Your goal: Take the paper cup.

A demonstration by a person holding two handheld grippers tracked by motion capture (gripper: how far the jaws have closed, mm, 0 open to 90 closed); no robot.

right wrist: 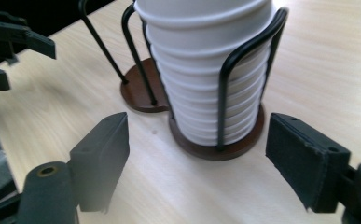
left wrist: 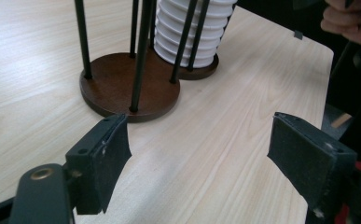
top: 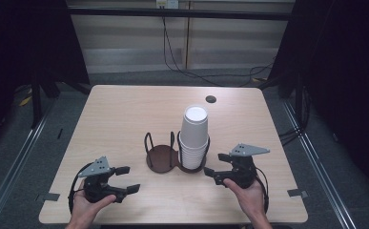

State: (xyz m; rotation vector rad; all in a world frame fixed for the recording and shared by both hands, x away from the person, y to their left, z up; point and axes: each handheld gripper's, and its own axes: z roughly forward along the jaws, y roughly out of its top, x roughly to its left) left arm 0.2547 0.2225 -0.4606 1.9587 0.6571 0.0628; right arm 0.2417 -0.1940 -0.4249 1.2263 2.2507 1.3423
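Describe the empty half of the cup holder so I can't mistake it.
On the light wooden table, near its middle, stands a double holder of two round dark-brown wooden bases with black wire uprights. The empty half is the left base; the right base carries the tall stack of white paper cups.

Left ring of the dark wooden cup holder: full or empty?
Empty. The left ring of the dark wooden cup holder shows bare base between its wire loops; the white paper cup stack fills the right ring.

Left gripper [top: 127, 179] and right gripper [top: 214, 165]: matte black bodies, flat black padded jaws, grey three-cornered top plates, black cables looped behind. Brass-coloured rivet at jaw arm. Forearms were bare, no sleeves.
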